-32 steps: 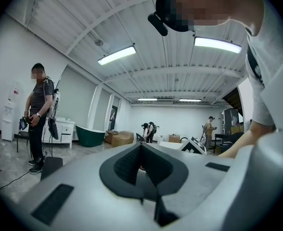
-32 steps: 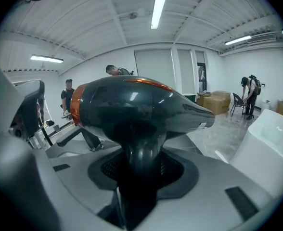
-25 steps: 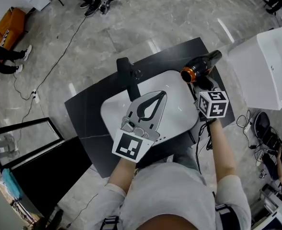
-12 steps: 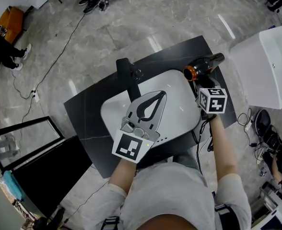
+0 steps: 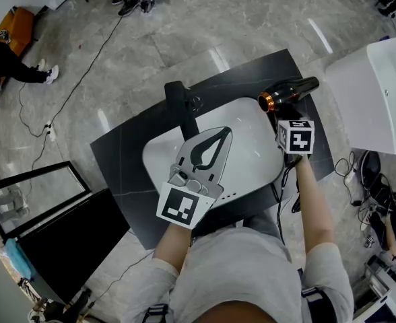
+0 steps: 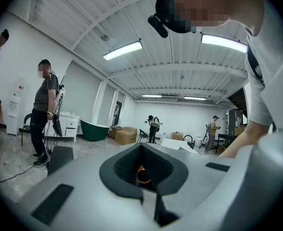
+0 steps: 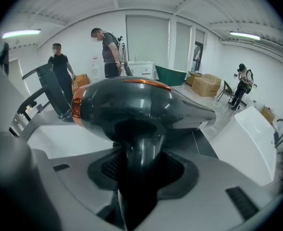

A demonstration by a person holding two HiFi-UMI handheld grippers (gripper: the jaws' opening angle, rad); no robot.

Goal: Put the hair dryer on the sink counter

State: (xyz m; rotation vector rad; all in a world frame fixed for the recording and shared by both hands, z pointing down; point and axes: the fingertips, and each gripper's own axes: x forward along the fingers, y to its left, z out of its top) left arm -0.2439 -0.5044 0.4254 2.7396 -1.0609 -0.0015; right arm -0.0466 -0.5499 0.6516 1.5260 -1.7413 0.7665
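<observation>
- Grey marble floor stretched around a black, slab-topped sink counter, which carried a white rectangular basin with rounded corners sunk into its middle.
- At the far edge of that basin stood a matte black faucet, its spout reaching over the bowl.
- From where I stood, the person leaned over the near edge of the counter with a grey gripper in each hand.
- The right gripper had its two jaws closed firmly on the handle of a glossy dark grey hair dryer with an orange ring; the handle ran down between the pads.
- The hair dryer lay level over the far right corner of the basin, its orange-ringed end towards the bowl and its narrow end pointing out over the black counter top.
- Whether its body touched the counter I could not tell.
- The left gripper hung over the middle of the basin with its jaw tips together and nothing gripped between them; only the hollow between the pads stayed clear.
- A white box-shaped tub stood on the floor just beyond the counter's right end.
- A thin black cable trailed across the floor on the left, and a person in dark clothes was near that edge of the room.
</observation>
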